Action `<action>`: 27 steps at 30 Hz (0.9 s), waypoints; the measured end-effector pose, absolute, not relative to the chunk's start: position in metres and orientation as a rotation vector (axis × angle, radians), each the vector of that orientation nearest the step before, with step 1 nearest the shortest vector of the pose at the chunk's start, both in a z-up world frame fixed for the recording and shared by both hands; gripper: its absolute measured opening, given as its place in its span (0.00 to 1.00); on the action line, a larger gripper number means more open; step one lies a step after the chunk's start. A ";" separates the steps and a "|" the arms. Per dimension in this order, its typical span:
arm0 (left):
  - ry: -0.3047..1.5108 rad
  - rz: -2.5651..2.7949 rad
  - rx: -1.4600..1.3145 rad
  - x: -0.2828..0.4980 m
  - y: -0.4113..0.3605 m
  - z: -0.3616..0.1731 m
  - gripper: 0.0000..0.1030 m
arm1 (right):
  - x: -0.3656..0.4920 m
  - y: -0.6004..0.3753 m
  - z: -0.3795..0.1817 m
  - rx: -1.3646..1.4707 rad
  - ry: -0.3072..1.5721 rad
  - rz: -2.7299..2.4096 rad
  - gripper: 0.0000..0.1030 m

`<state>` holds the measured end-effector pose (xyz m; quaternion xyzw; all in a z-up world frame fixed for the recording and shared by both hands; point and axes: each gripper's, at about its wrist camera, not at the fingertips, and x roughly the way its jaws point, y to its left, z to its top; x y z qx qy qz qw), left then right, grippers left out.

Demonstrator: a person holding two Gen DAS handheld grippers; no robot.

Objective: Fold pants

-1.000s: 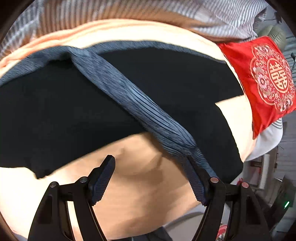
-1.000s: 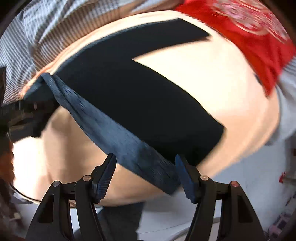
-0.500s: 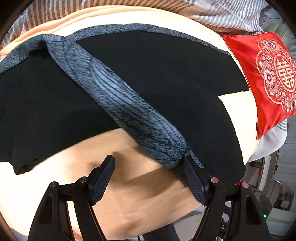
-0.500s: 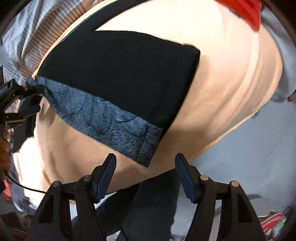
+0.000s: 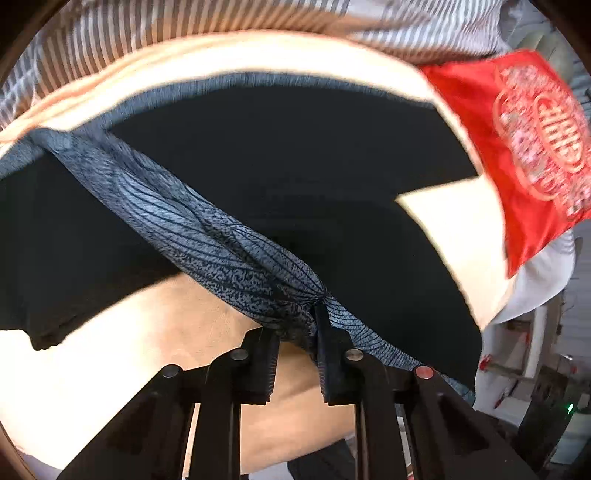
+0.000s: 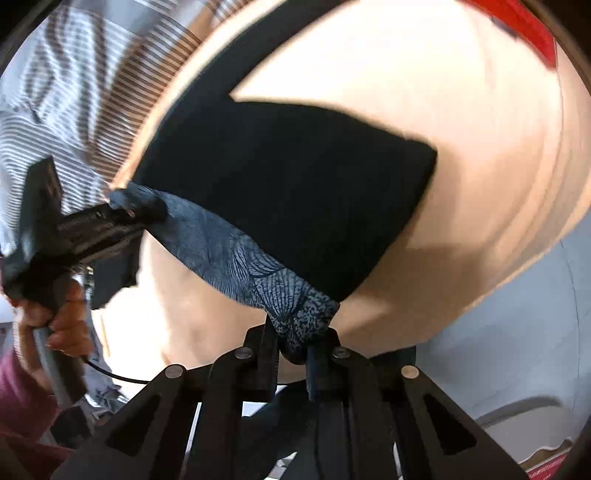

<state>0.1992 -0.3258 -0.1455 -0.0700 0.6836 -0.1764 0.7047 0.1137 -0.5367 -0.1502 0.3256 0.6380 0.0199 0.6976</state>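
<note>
Lying across a peach-coloured bed surface (image 5: 129, 369), the black pants (image 5: 295, 177) are spread flat, legs reaching toward the far right corner, where a red embroidered cushion (image 5: 524, 147) sits at the edge just beyond the leg ends. A striped cover (image 5: 184, 26) runs along the far edge of the bed. The blue-grey patterned waistband (image 5: 207, 236) is lifted off the surface in a taut strip. The left gripper (image 5: 297, 332) has just closed; its jaws are clamped tight on one bunched end of the waistband. In the right wrist view, the right gripper (image 6: 293, 345) has likewise just closed, its jaws pinching the opposite end of the waistband (image 6: 258, 269) near the front edge of the bed. The left gripper (image 6: 122, 218) shows there too, held by a hand (image 6: 48, 317) in a maroon sleeve (image 6: 22, 406). Nothing lies on top of the pants. Beyond the right edge, floor clutter is blurred and cannot be identified.
</note>
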 end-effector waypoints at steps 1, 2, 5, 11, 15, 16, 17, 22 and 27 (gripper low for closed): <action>1.502 -0.402 -0.157 0.202 -0.326 -0.136 0.19 | 0.118 -0.541 -0.141 0.722 1.407 0.051 0.12; 1.486 -0.411 -0.157 0.205 -0.326 -0.128 0.19 | 0.126 -0.546 -0.130 0.714 1.387 0.059 0.12; 1.446 -0.431 -0.163 0.222 -0.332 -0.106 0.19 | 0.144 -0.563 -0.105 0.694 1.332 0.072 0.12; 1.397 -0.420 -0.219 0.267 -0.345 -0.088 0.19 | 0.217 -0.586 -0.070 0.610 1.240 0.107 0.12; 1.388 -0.400 -0.232 0.297 -0.355 -0.091 0.19 | 0.273 -0.604 -0.060 0.496 1.215 0.160 0.12; 1.386 -0.392 -0.230 0.304 -0.357 -0.093 0.19 | 0.287 -0.607 -0.060 0.475 1.214 0.170 0.12; 1.384 -0.384 -0.224 0.311 -0.359 -0.096 0.19 | 0.299 -0.608 -0.062 0.463 1.215 0.178 0.12; 1.391 -0.336 -0.217 0.344 -0.372 -0.116 0.19 | 0.365 -0.622 -0.091 0.433 1.259 0.205 0.12; 1.399 -0.279 -0.169 0.365 -0.384 -0.146 0.19 | 0.408 -0.631 -0.138 0.428 1.348 0.213 0.12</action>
